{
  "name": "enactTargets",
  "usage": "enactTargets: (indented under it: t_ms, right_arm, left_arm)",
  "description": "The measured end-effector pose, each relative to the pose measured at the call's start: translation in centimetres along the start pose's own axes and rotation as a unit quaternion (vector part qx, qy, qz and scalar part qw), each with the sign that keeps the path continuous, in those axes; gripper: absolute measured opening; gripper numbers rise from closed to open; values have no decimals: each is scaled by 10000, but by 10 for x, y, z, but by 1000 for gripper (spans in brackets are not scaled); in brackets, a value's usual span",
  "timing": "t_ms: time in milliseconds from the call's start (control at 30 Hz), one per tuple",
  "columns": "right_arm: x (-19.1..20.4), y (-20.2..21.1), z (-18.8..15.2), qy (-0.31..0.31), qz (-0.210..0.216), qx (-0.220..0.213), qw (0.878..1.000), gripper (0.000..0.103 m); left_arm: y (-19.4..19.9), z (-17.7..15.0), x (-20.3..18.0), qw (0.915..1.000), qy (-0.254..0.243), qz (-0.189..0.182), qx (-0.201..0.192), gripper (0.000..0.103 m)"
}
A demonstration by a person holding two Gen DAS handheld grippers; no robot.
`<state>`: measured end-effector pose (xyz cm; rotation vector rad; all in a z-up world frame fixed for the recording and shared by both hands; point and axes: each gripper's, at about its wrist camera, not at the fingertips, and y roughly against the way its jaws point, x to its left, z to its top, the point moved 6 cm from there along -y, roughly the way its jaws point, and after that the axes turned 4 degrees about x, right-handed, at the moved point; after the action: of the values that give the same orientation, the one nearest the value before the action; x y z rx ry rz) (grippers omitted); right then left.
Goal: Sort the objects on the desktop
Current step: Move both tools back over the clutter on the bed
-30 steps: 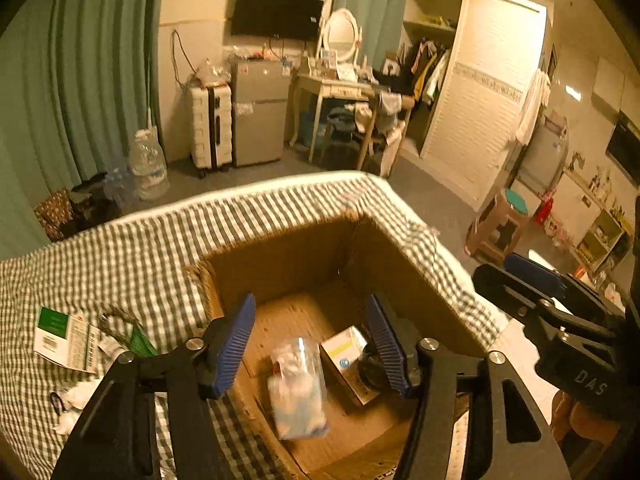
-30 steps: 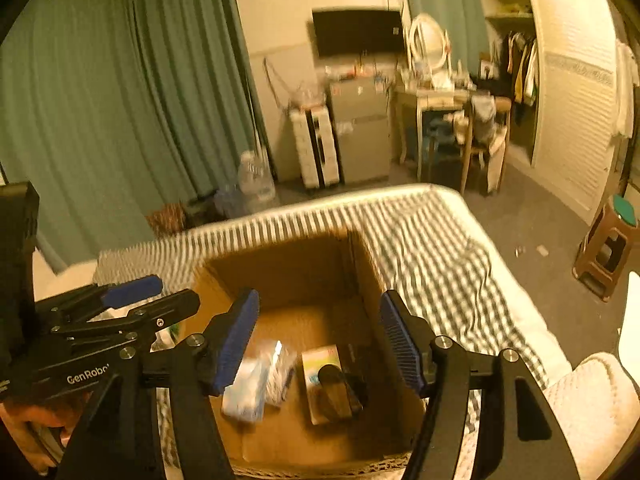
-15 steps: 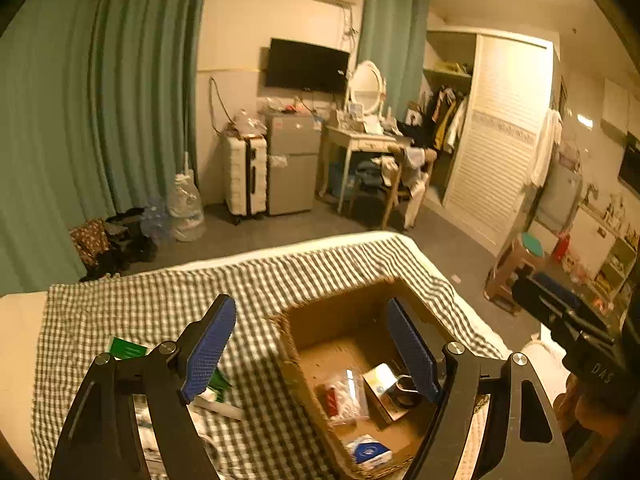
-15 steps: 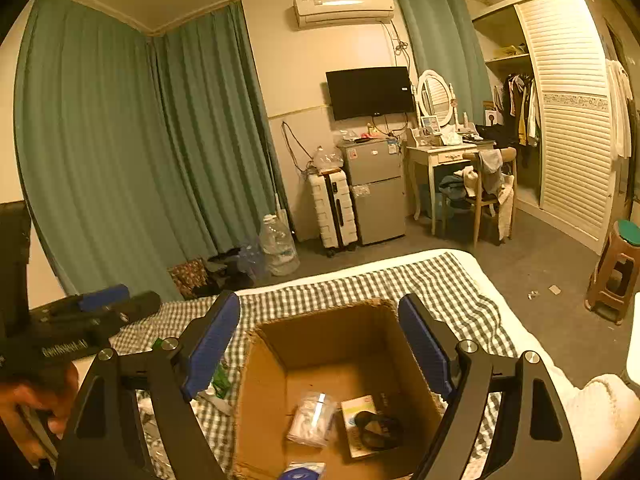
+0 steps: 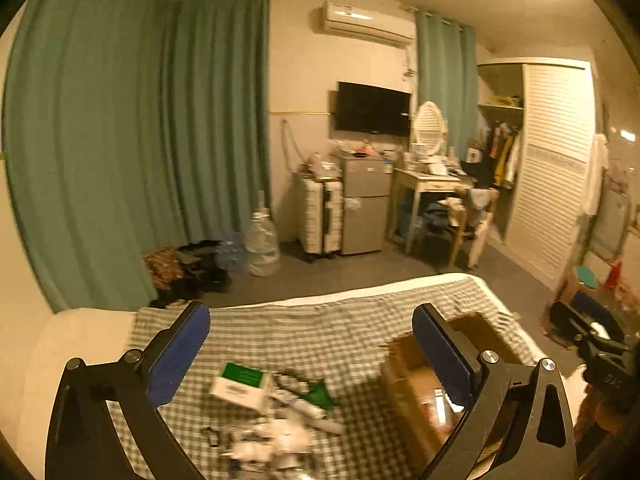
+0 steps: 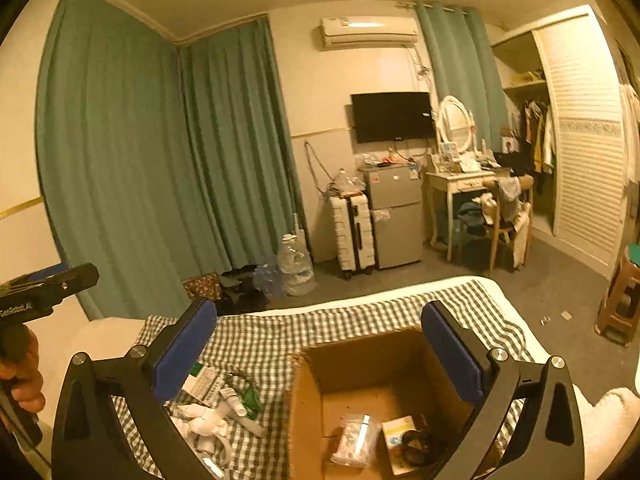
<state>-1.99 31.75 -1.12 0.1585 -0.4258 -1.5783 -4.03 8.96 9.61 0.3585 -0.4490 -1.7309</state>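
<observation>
Your left gripper and right gripper are both opening, jaws wide, nothing between them. Cardboard box sits lower centre, below the right gripper. Loose items pile lies lower centre under your left gripper.

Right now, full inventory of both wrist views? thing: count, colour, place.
cardboard box: 1, brown, open, on the checked cloth, right of the loose pile
clear packet: 1, transparent, inside the box
small carton: 1, yellow-white, inside the box beside the packet
dark round item: 1, black, on the carton; kind unclear
green-topped box: 1, green and white, on the cloth, in the pile
loose pile: several, white and green, left of the box; blurred
checked cloth: 1, green-white, over the bed
curtains: teal, back wall
television: 1, black, wall
suitcase: 1, white, beside the grey fridge
left tool: jaws opening, nothing between
right tool: jaws opening, nothing between
</observation>
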Motion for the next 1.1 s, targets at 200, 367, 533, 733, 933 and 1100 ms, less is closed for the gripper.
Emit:
enactTargets:
  t_ms: [200, 367, 533, 733, 933, 1100]
  right_arm:
    - [42, 0, -4, 369, 221, -167, 9989, 103]
    - [77, -11, -19, 610, 466, -136, 9970, 103]
    - [104, -28, -38, 938, 576, -52, 9939, 103]
    - [122, -63, -67, 1013, 706, 435, 9914, 103]
    - [137, -102, -107, 1182, 829, 1145, 9829, 103]
    - [148, -134, -136, 1318, 869, 1644, 9737, 103]
  left_arm:
    - [11, -10, 43, 9988, -23, 449, -166, 103]
    - [6, -23, 73, 9974, -144, 675, -213, 103]
    - [-13, -46, 106, 9966, -97, 809, -115, 103]
    - [-51, -80, 138, 9958, 30, 883, 258, 103]
    - [-97, -122, 155, 9927, 182, 772, 912, 103]
    - [-134, -158, 159, 9840, 404, 480, 1666, 103]
